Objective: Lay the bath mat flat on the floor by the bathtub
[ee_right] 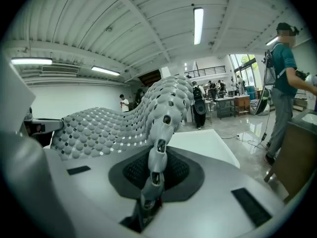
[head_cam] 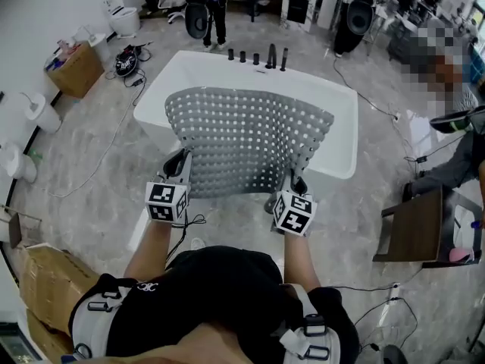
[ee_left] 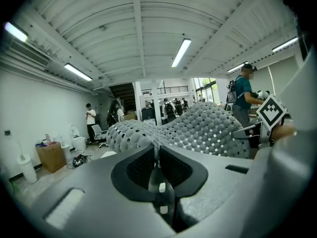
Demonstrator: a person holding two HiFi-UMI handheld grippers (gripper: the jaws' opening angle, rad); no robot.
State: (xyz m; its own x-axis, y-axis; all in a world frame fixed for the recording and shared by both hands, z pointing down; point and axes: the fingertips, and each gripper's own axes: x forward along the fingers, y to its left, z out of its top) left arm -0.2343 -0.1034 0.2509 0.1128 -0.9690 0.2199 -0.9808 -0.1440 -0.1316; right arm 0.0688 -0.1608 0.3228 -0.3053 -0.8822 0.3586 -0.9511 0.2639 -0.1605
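Progress: bath mat (head_cam: 250, 139) hangs spread in the air over the bathtub (head_cam: 158, 86), none of it on the floor (head_cam: 235, 220). Left gripper (head_cam: 180, 165) and right gripper (head_cam: 292, 184) each pinch a near corner. Remaining: lower it flat beside the bathtub, release.

One bath mat (head_cam: 246, 139), one bathtub (head_cam: 198, 65), two hand-held grippers (head_cam: 180, 162) (head_cam: 294, 183)

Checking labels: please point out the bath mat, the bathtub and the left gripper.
bath mat (head_cam: 250, 139), head view, middle of its holed surface
bathtub (head_cam: 342, 144), head view, bare right rim
left gripper (head_cam: 182, 162), head view, between its fingertips
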